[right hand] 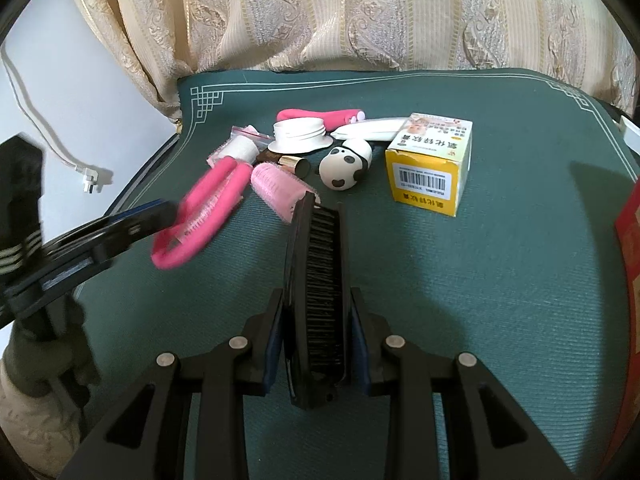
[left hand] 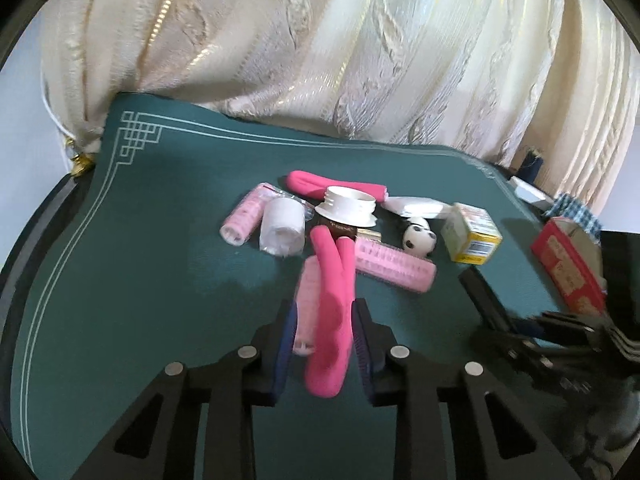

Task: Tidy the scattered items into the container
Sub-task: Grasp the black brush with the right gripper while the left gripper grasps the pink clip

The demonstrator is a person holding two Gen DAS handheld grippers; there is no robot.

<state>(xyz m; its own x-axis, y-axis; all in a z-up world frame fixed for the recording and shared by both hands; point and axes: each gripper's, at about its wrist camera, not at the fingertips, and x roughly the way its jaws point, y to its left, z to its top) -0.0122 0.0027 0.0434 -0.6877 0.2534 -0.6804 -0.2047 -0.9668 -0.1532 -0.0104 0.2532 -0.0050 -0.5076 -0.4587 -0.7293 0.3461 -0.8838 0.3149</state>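
My left gripper [left hand: 324, 340] is shut on a hot-pink foam curler [left hand: 330, 312] folded around a pale pink roller, lifted just above the green mat [left hand: 140, 260]. In the right wrist view the same curler [right hand: 200, 216] hangs at the left, blurred, in the left gripper [right hand: 166, 210]. My right gripper [right hand: 316, 320] is shut on a black hairbrush [right hand: 320, 276], bristles facing up, over the mat's middle. A red box [left hand: 568, 268] stands at the mat's right edge, also seen as the red box [right hand: 630, 248] far right.
Scattered on the mat are a pink roller [right hand: 280, 192], a panda toy [right hand: 348, 168], a yellow-white carton [right hand: 430, 164], a white lid [right hand: 300, 134], a white roll [right hand: 242, 148], a white packet [right hand: 372, 130] and another pink curler [right hand: 316, 116]. A curtain [right hand: 320, 12] hangs behind.
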